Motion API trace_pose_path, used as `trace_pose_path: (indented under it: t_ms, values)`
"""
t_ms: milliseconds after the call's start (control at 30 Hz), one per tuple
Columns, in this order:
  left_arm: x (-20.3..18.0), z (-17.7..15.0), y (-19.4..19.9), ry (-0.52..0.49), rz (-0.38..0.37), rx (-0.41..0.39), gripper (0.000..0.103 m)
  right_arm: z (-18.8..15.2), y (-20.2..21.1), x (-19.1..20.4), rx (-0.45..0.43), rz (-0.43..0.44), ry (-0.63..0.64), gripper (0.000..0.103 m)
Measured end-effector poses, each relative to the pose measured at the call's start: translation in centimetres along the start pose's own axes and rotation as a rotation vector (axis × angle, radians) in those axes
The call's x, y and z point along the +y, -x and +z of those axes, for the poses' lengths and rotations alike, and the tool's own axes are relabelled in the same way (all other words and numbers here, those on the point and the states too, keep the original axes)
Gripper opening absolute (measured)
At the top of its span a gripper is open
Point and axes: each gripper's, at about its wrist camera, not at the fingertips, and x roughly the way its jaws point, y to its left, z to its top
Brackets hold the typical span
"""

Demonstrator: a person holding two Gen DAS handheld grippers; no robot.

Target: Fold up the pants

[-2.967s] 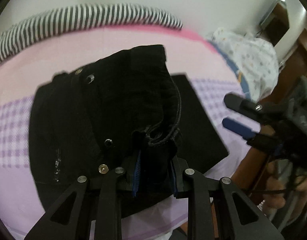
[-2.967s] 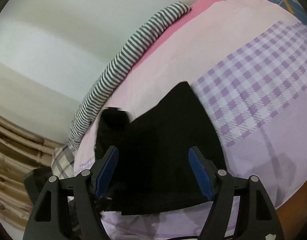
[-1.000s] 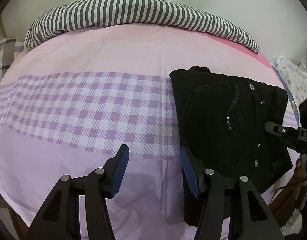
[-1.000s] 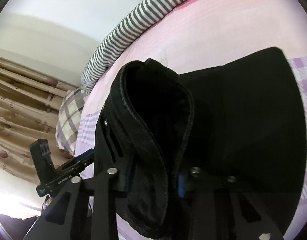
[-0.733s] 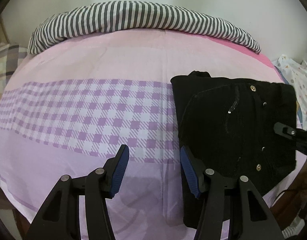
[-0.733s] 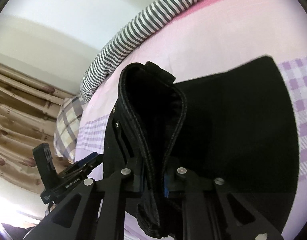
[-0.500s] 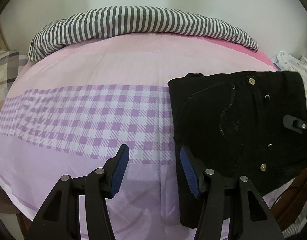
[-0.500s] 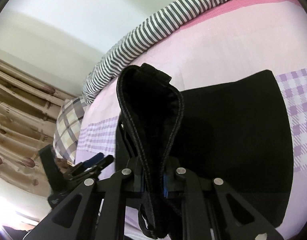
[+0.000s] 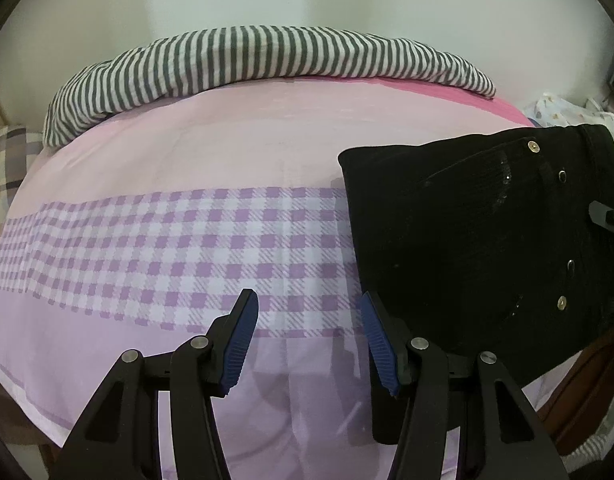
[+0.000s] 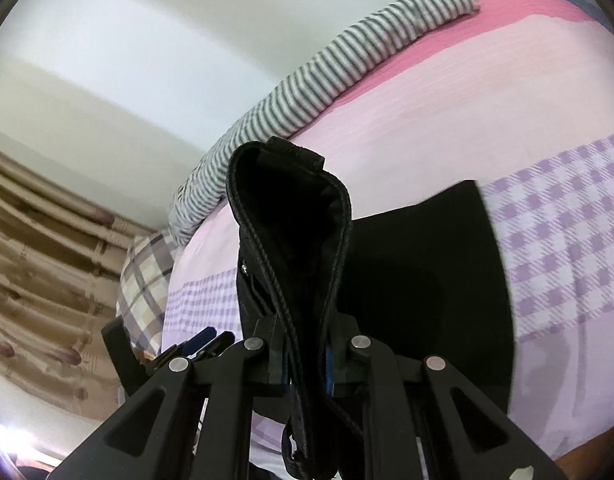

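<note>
The black pants [image 9: 475, 248] are folded into a compact stack at the right end of the pink and purple checked bed [image 9: 187, 248], with rivets and a pocket showing. My left gripper [image 9: 307, 332] is open and empty, low over the sheet just left of the stack. My right gripper [image 10: 307, 356] is shut on the pants' waistband [image 10: 291, 208], which stands up in a loop between its fingers; the rest of the pants [image 10: 427, 272] lies below. The right gripper's tip [image 9: 607, 216] shows at the stack's right side.
A grey and white striped quilt [image 9: 259, 60] runs along the bed's far edge by the wall. A plaid pillow [image 10: 147, 276] lies at one end near the curtains [image 10: 39, 264]. A floral cloth [image 9: 567, 112] lies beyond the pants. The left gripper [image 10: 195, 344] shows beside the waistband.
The left gripper let go of the pants and drew back, open. The right gripper closed on the waistband and has lifted it, raising the folded stack's right side.
</note>
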Motion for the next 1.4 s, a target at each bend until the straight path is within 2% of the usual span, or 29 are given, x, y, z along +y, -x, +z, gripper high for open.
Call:
trace_pose_path:
  t_ms: [200,467,567,800,867,933,1100,1167,1333,1400]
  values:
    - [-0.6,-0.1,-0.3,-0.013,-0.003,0.010,0.055,0.0,-0.1,-2.3,0.000,-0.018,-0.065,0.011]
    - [-1.9,0.7,-0.5,-0.032,-0.029,0.004,0.055,0.4,0.3,-2.8,-0.006,-0.012,-0.078,0.011]
    - [-2.8,0.9,-0.5,-0.046,-0.041,0.002,0.055,0.6,-0.1,-4.0,-0.002,-0.062,-0.086,0.011]
    - [-4.8,0.8,-0.9,-0.094,-0.070,0.011,0.055,0.4,-1.5,-7.6,0.019,-0.096,-0.150,0.011]
    - [-5.5,0.5,-1.2,-0.120,-0.092,0.020,0.055,0.2,-1.5,-7.9,0.016,-0.110,-0.140,0.017]
    - [-6.2,0.1,-1.7,-0.148,-0.111,0.041,0.055,0.1,-1.4,-7.7,0.016,-0.157,-0.135,0.031]
    - [-7.4,-1.4,-2.9,-0.213,-0.129,0.086,0.056,-0.5,1.6,-7.0,-0.045,-0.211,-0.114,0.031]
    - [-7.4,-1.7,-3.2,-0.213,-0.147,0.099,0.055,-1.0,3.5,-6.5,-0.081,-0.194,-0.111,0.031]
    - [-7.0,-1.9,-3.3,-0.194,-0.172,0.108,0.055,-3.4,5.2,-6.1,-0.037,-0.139,-0.144,0.031]
    - [-7.1,-2.1,-3.2,-0.196,-0.172,0.107,0.055,-4.2,5.5,-6.2,-0.037,-0.144,-0.172,0.030]
